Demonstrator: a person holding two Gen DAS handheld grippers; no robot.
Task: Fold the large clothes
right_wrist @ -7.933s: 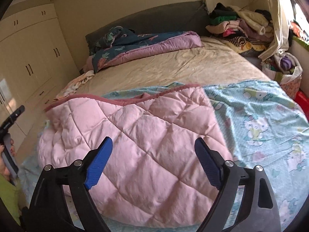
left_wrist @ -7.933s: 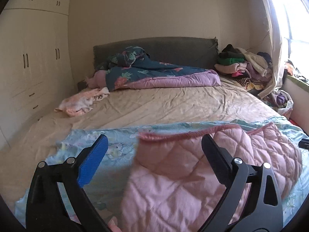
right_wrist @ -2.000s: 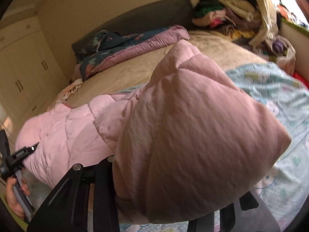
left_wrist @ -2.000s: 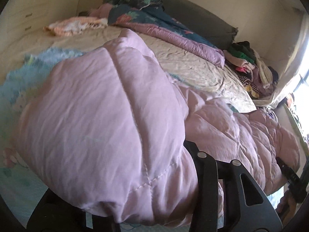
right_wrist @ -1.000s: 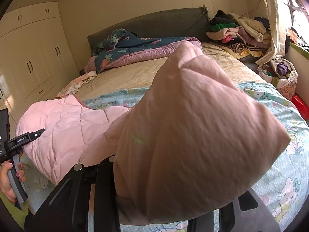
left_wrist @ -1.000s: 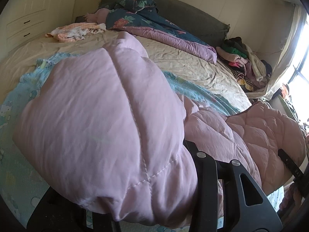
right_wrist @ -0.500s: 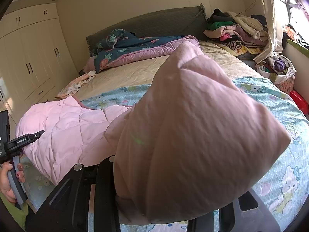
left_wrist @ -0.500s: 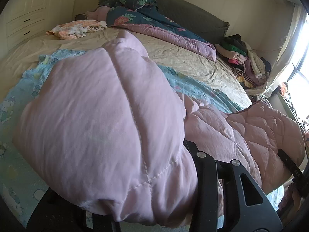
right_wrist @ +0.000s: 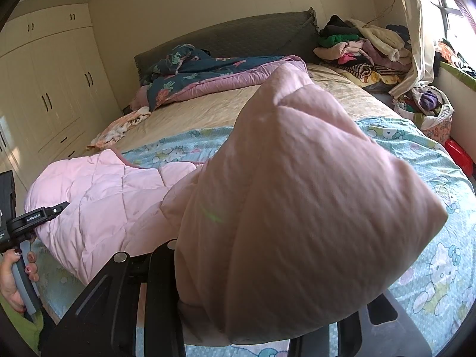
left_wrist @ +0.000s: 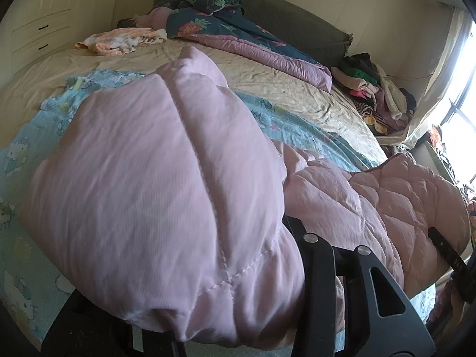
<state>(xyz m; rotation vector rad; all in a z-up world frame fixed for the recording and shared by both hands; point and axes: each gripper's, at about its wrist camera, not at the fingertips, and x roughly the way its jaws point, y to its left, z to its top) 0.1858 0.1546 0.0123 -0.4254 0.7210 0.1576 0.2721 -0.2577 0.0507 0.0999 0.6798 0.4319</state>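
- The left hand-held gripper (left_wrist: pixel 238 312) is clamped on a bunched corner of the pink quilted blanket (left_wrist: pixel 154 184), which bulges over its fingers and hides them.
- The right hand-held gripper (right_wrist: pixel 247 321) is likewise clamped on another bunched corner of the blanket (right_wrist: pixel 297 202), close before its camera.
- Between the two grips the blanket sags onto the near part of the bed (right_wrist: pixel 226 104).
- Under it lies a light blue cartoon-print sheet (right_wrist: pixel 431 178) over a beige cover.
- A floral duvet (left_wrist: pixel 226 29) sits by the grey headboard (right_wrist: pixel 244 35); a clothes pile (right_wrist: pixel 357 47) near the window; cream wardrobes (right_wrist: pixel 44 89) on the left.
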